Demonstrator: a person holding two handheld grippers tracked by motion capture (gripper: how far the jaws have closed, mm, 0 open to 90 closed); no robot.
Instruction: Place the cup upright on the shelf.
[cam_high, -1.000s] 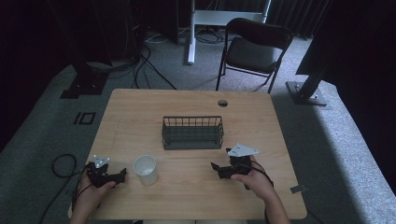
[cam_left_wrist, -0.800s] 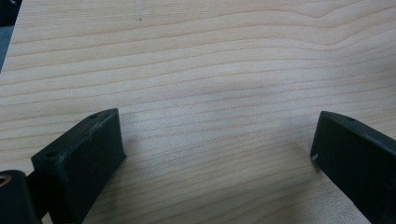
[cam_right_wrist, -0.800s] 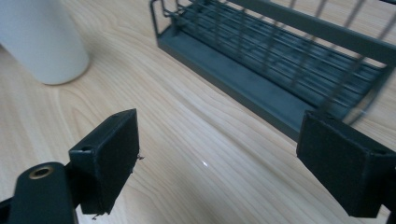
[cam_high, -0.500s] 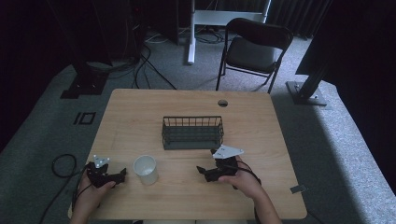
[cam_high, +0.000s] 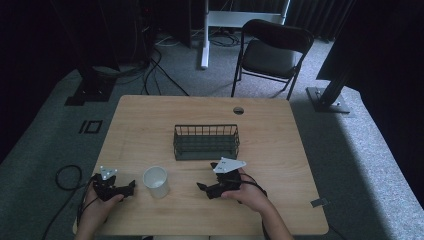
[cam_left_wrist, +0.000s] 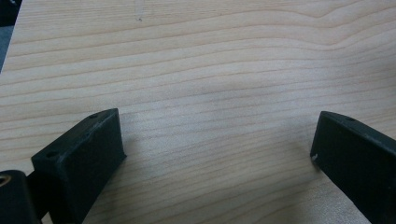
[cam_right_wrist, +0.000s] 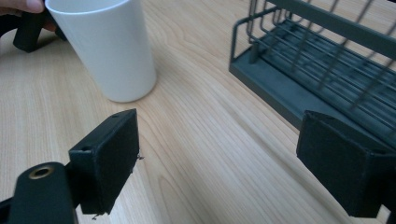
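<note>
A white cup (cam_high: 156, 181) stands upright on the wooden table (cam_high: 270, 135), near the front and left of the middle. In the right gripper view the cup (cam_right_wrist: 108, 45) is ahead and to the left. My right gripper (cam_high: 204, 189) is open, a short way right of the cup, its jaws wide apart over bare wood (cam_right_wrist: 219, 154). My left gripper (cam_high: 130, 187) rests just left of the cup, open, with nothing but tabletop between its jaws (cam_left_wrist: 219, 144). A dark wire basket (cam_high: 206, 141) sits empty at the table's middle.
The basket (cam_right_wrist: 327, 60) lies close ahead of my right gripper, to its right. A cable hole (cam_high: 238, 110) is in the table's far side. Beyond the table stand a black folding chair (cam_high: 272, 52) and a desk frame, with cables on the grey floor.
My right gripper has travelled leftward along the table's front, from the right side toward the cup. The left gripper and the cup have stayed put.
</note>
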